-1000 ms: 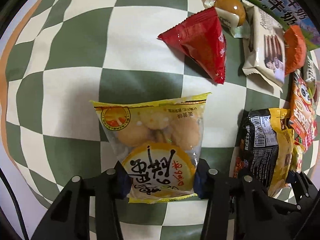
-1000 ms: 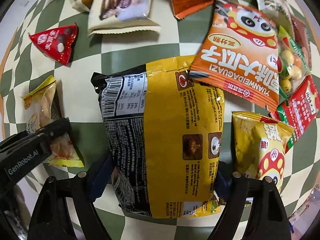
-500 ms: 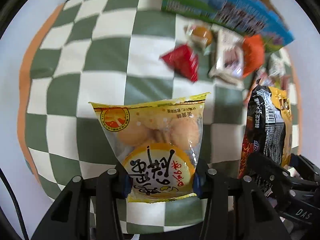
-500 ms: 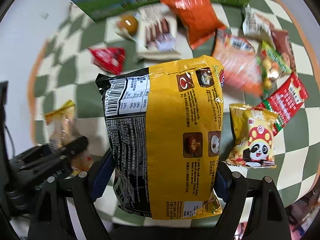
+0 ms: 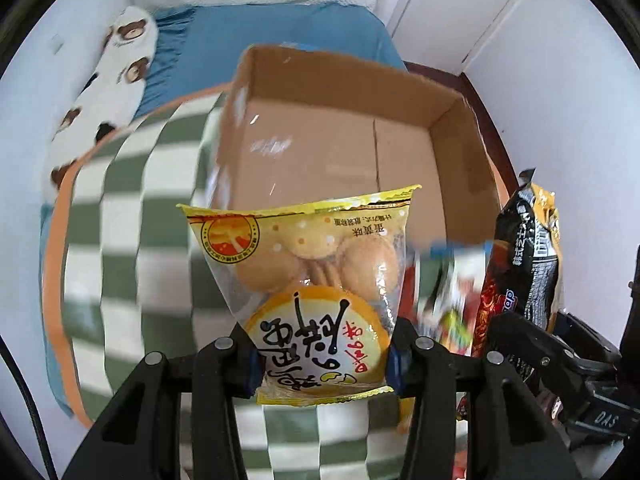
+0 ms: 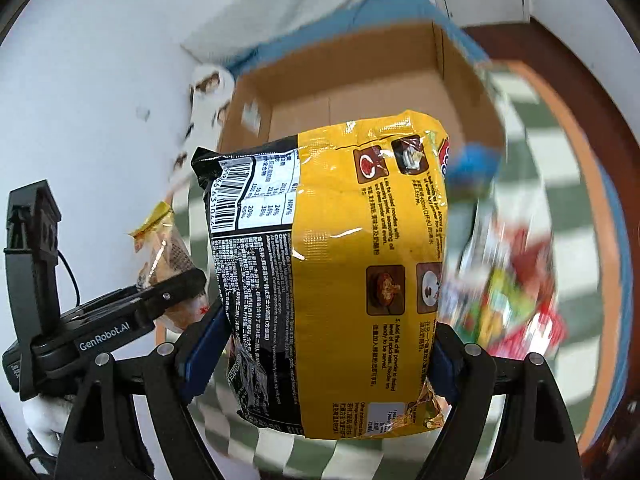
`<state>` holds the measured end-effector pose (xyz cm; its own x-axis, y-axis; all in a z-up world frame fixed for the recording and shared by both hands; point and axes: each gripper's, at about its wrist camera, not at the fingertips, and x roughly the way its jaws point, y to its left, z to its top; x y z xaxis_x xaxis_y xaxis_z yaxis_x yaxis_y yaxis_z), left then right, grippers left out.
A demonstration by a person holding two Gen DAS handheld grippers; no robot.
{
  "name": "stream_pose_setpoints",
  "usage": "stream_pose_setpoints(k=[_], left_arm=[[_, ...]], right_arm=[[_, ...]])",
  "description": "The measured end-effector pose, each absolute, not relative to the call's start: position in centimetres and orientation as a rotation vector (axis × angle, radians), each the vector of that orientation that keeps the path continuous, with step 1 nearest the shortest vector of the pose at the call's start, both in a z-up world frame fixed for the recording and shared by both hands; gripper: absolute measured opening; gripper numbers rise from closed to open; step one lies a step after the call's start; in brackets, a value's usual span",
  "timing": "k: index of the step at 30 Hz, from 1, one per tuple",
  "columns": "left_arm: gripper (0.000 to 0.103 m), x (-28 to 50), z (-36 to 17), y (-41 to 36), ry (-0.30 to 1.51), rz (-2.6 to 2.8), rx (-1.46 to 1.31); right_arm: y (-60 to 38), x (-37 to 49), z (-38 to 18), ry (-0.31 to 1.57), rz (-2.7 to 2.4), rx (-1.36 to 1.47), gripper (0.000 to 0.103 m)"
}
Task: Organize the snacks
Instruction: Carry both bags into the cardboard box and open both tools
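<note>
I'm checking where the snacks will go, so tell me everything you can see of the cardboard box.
The cardboard box is plain brown corrugated card, open at the top, with nothing visible inside. A seam runs across its bare floor, and glossy patches, probably tape, shine on its left wall. Its outer front face is printed in blue. It stands upright on the green-and-white checked cloth, beyond the held packets; neither pair of tongs touches it. Motion blur softens its edges.

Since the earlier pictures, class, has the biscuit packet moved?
Yes. The biscuit packet, gripped by the left tool, has been lifted off the checked cloth and now hangs before the open cardboard box.
</note>
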<state>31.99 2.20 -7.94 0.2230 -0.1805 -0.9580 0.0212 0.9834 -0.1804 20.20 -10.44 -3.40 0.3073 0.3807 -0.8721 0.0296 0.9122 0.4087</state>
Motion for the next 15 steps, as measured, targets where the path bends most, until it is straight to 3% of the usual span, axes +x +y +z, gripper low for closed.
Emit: stream_pose_setpoints(k=[7,15], left_arm=[[0.043,44.7,-12.4,1.0,1.456,-0.142,-0.132],[0.043,51.1,-17.9,-0.6,1.565,-0.120,-0.096]], right_arm=[[-11.9,34.3,-6.2,1.287,0.205,0.310,0.087],[-12.5,42.2,-13.8,1.382,0.166,0.259,0.087]])
